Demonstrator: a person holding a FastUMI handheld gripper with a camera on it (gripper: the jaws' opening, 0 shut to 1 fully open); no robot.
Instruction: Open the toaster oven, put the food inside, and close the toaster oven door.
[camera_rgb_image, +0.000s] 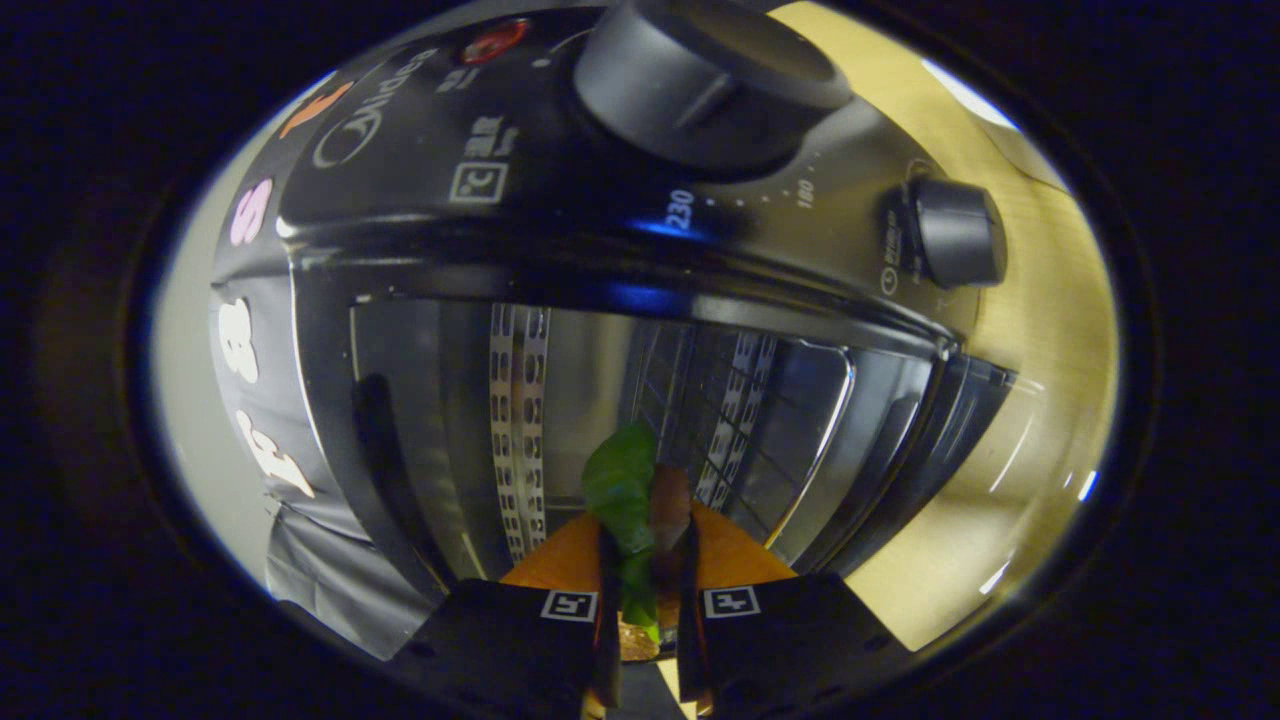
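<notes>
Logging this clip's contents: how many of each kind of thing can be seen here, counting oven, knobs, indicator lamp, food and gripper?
Toaster oven, door open: 1
Knobs: 2, a large one and a small one
Red indicator lamp: 1
Food piece with green leaf: 1, held at the oven mouth
Gripper, shut on the food: 1
Total: 6

Wooden table (1050, 420), toaster oven (600, 250) on it
</notes>
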